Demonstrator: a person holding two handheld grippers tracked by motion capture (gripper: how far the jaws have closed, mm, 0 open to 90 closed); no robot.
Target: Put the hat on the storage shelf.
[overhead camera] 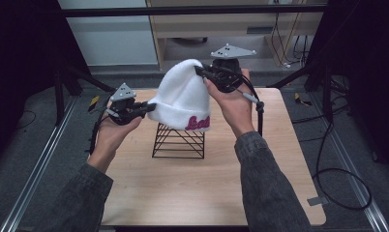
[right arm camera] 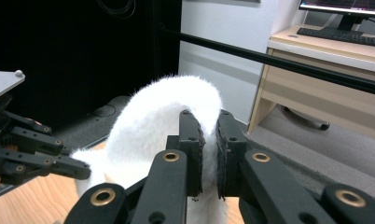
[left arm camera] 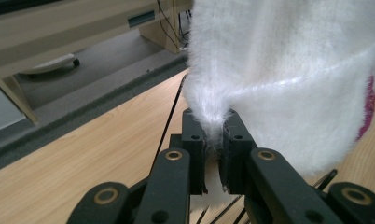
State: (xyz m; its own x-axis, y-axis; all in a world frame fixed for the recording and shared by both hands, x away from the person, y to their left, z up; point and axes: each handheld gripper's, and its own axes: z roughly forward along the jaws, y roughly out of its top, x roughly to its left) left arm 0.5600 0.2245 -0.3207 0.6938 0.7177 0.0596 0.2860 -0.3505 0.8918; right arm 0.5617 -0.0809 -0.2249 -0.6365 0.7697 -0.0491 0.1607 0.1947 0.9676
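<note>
A dark room with grey floor, black frame rails and trailing cables surrounds a pale wood worktop (overhead camera: 192, 193). Beyond it stands a light wooden desk (overhead camera: 231, 24). A white hat (overhead camera: 183, 94) with pink lettering sits over a black wire stand (overhead camera: 179, 141) at the worktop's middle. The left hand-held gripper (overhead camera: 151, 107) is clamped on the hat's lower left edge, fabric pinched between its jaws. The right hand-held gripper (overhead camera: 198, 71) is closed on the hat's crown.

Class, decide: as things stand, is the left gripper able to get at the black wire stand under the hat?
Probably not: the left gripper is shut on the white hat, which drapes over the wire stand.
</note>
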